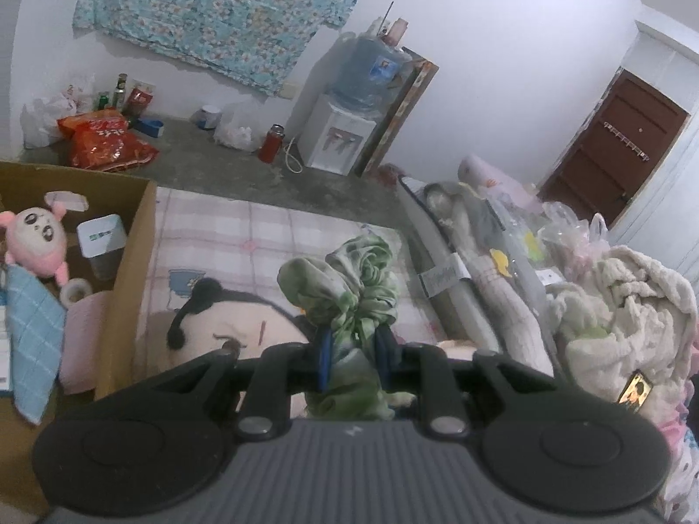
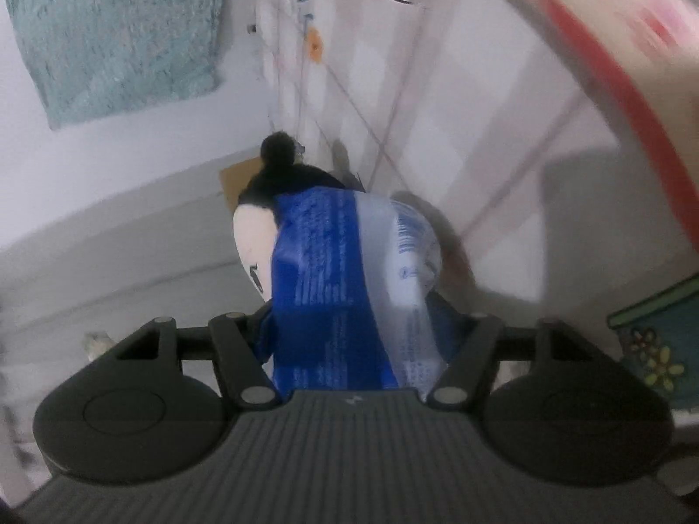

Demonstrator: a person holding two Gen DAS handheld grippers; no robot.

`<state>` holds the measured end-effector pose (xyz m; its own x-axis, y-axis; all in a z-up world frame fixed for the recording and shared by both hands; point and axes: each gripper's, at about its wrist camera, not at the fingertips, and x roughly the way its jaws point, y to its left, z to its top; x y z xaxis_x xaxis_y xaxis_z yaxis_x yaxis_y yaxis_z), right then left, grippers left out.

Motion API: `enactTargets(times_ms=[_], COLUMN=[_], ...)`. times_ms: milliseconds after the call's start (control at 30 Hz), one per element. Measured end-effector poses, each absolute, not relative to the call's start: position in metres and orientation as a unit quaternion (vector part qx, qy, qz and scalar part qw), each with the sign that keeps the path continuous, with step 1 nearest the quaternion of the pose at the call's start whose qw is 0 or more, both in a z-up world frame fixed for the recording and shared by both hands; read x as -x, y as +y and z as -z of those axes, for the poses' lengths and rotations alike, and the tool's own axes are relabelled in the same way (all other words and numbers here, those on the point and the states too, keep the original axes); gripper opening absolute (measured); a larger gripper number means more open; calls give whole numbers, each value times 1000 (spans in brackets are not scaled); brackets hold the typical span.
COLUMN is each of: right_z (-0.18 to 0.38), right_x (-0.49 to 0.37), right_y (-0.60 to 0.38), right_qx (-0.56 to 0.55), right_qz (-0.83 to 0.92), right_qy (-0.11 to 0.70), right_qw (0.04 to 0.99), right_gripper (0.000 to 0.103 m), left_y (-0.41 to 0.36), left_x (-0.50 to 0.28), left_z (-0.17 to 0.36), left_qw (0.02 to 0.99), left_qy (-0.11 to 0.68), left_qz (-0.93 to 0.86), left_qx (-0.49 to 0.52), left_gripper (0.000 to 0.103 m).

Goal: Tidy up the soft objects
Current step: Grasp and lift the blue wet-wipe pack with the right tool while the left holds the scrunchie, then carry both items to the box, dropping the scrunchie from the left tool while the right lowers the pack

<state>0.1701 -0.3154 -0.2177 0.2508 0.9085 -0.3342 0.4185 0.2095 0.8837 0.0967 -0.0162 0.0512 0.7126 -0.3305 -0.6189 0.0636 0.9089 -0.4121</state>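
My left gripper is shut on a crumpled green cloth and holds it above the pink checked bed sheet. A cardboard box stands at the left with a pink plush toy, a blue towel and a tissue pack inside. A plush doll with black hair lies under the cloth. My right gripper is shut on a blue and white plastic pack, held above the same doll on the sheet. The right view is blurred.
A pile of bedding, bags and a cream blanket lies at the right of the bed. A water dispenser, red snack bags and a red flask stand on the floor by the wall. A brown door is far right.
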Motion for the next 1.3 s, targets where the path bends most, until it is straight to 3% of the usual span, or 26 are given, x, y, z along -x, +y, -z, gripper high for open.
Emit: enactTargets(times_ms=[133,467,600,967,1067,1100,1167,1233,1300], right_z=[211,148,109,75,86,92,102,104,103], right_x=[-162,-141,-122,-137,-148,-149,-151,-151,-147], right_y=[-323,-351,-358,-283,-261,-257,-256,-262,-273], right_qx=[-574,-437,-334,-168,-103,-90,-98,-126,-153], right_qz=[-212,-190,-158,-190,-168,-162,-158,-158,-154], right_qy=[551,545,521,511,525,530,540,535,531], right_qw=[568,690,770,821,828,827,821,821,819], right_gripper=[81,83,84,95,83,71,66,50,43], left_y=[-15,-15,-11,12,29,37,54,73,94], left_x=[-87,-81,-74,-54,-45,-42,-35,-30,-25], left_z=[-54,-52,-49,-38,-46,-49,-58,-66,-71], left_qw=[909,909,911,908,913,915,920,925,928], left_qy=[359,355,351,359,346,340,327,316,309], left_qz=[107,113,116,99,84,77,57,33,8], left_qx=[181,184,183,194,199,202,207,207,210], left_gripper=[22,22,22,22,22,22,22,22,22])
